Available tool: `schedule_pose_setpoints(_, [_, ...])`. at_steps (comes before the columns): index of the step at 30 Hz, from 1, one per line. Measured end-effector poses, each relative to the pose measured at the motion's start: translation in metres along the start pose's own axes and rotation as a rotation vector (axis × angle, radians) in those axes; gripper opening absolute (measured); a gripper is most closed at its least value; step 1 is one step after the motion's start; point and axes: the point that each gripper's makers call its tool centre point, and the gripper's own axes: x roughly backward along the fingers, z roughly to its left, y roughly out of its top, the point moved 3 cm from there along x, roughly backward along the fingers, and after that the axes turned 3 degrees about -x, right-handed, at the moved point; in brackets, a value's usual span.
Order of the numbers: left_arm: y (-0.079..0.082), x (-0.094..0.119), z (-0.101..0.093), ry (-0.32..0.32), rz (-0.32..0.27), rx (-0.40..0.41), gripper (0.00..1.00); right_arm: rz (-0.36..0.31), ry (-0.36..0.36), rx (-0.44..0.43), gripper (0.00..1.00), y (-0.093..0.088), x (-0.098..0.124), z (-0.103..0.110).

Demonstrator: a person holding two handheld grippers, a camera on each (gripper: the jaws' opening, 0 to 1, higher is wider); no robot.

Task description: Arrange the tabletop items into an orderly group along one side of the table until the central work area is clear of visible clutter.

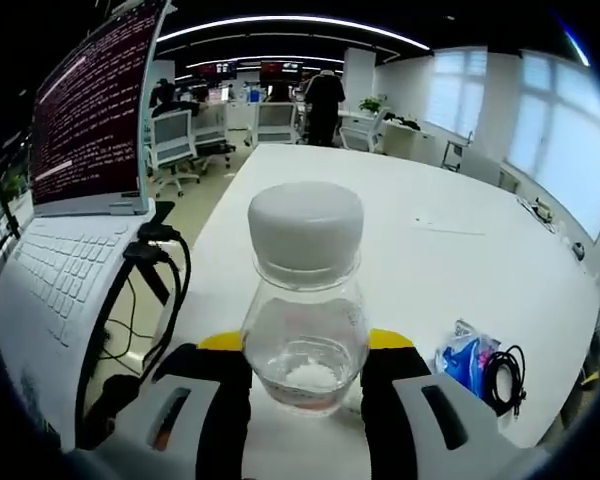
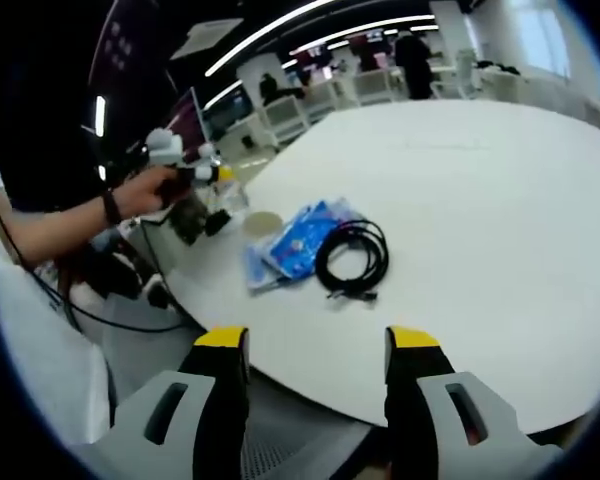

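Left tongs [image 1: 306,385] grip bottle [image 1: 306,300] over white table [image 1: 450,240], office behind

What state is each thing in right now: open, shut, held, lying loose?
Jar: upright, white lid on, between the left hand-held gripper jaws.
Laptop: open, screen lit.
Black cable: coiled, lying loose.
Blue packet: lying flat beside the cable.
Right hand-held gripper: open, empty.

A white table [image 2: 500,190] carries a blue packet [image 2: 302,238], coiled black cable [image 2: 352,258] and laptop [image 1: 65,235].
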Motion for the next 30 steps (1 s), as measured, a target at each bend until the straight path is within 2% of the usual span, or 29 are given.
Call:
schedule_pose_setpoints(8, [0.008,-0.033,0.006,0.02,0.015,0.002,0.42,0.027,-0.004,-0.021,0.53,-0.009,0.0,-0.01])
schedule_pose_setpoints(16, [0.012,-0.059,-0.001,0.026,0.011,-0.016,0.42,0.036,-0.007,-0.036,0.53,-0.008,-0.001,-0.015])
schedule_pose_setpoints(19, [0.006,-0.064,-0.006,0.023,0.022,-0.048,0.42,0.029,-0.011,-0.045,0.53,-0.005,-0.002,-0.018])
schedule_pose_setpoints(21, [-0.002,-0.065,-0.007,0.022,0.047,-0.035,0.42,0.031,-0.018,-0.045,0.53,-0.005,-0.002,-0.02])
schedule_pose_setpoints(22, [0.004,-0.064,-0.006,0.049,-0.01,-0.031,0.42,0.03,-0.019,-0.046,0.53,-0.005,-0.002,-0.021])
schedule_pose_setpoints(23, [-0.003,-0.061,-0.008,0.036,0.027,-0.039,0.42,0.028,-0.02,-0.048,0.53,-0.004,-0.001,-0.021])
schedule_pose_setpoints(24, [-0.001,-0.06,-0.008,0.049,0.004,-0.07,0.42,0.026,-0.02,-0.052,0.53,-0.004,-0.001,-0.022])
schedule_pose_setpoints(30, [-0.002,-0.057,-0.007,0.054,0.014,-0.052,0.42,0.036,-0.021,-0.051,0.53,-0.006,-0.004,-0.025])
